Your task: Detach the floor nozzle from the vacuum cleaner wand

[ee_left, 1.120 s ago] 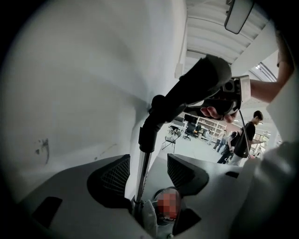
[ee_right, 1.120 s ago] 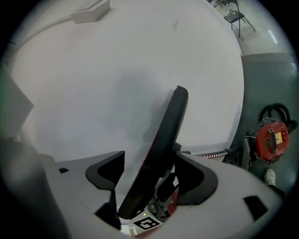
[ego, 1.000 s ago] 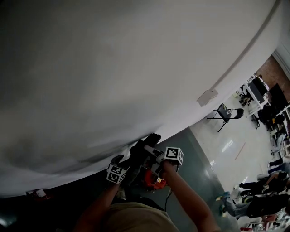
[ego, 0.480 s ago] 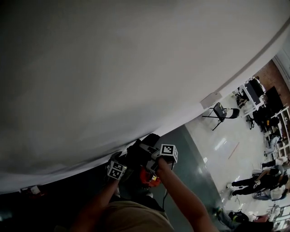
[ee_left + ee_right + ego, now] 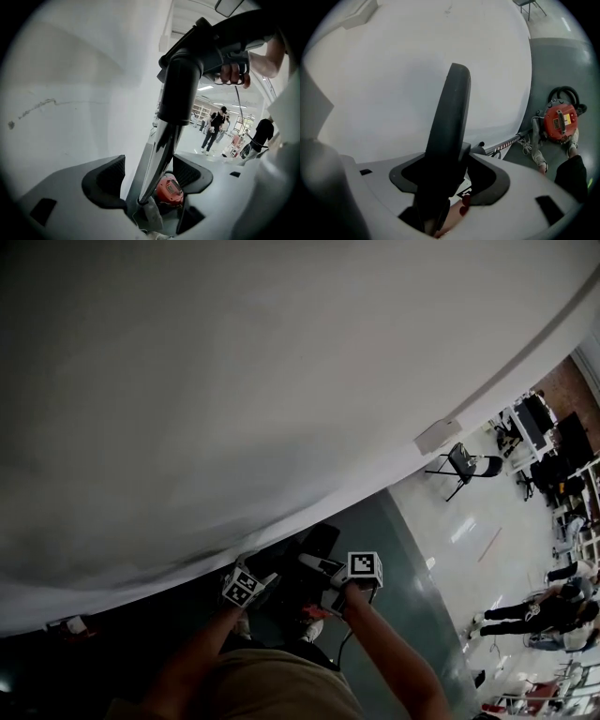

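Wand (image 5: 158,150): shiny chrome tube entering black handle (image 5: 180,89).

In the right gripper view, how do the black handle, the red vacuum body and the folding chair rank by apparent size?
1. black handle: largest, though nearest the camera.
2. red vacuum body.
3. folding chair: smallest, far away and cut off by the picture's edge.

A chair (image 5: 466,468), seemingly folding, stands near the white wall (image 5: 234,381).
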